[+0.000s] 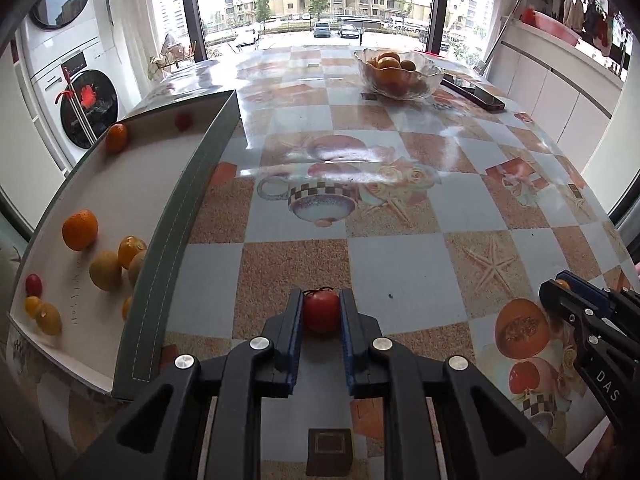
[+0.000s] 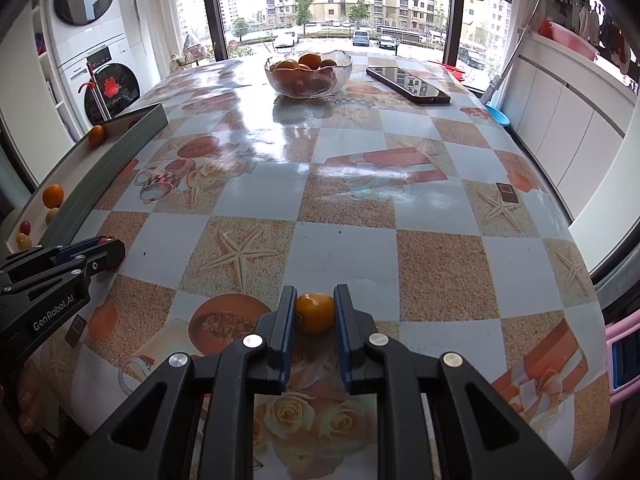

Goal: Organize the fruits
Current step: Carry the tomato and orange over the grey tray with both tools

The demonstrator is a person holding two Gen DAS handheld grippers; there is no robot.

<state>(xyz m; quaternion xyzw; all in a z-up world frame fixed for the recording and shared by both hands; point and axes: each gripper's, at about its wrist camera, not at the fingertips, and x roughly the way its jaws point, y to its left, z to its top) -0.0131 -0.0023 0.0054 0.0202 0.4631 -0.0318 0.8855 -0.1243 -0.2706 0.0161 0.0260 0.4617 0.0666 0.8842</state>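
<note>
My left gripper (image 1: 320, 312) is shut on a red cherry tomato (image 1: 321, 311) and holds it just above the table. My right gripper (image 2: 315, 312) is shut on a small orange-yellow fruit (image 2: 315, 312). The right gripper also shows in the left wrist view (image 1: 560, 286), and the left gripper shows in the right wrist view (image 2: 106, 246). A shallow grey-rimmed tray (image 1: 180, 208) at the left holds an orange (image 1: 79, 229), several yellow fruits and small red tomatoes. A glass bowl (image 1: 400, 74) with oranges stands at the far side, and it also shows in the right wrist view (image 2: 308, 74).
A dark phone (image 2: 408, 84) lies right of the bowl. The table (image 1: 360, 256) has a glossy checkered cloth with printed fruit and starfish. Stacked washing machines stand at the left, white cabinets at the right, a window behind.
</note>
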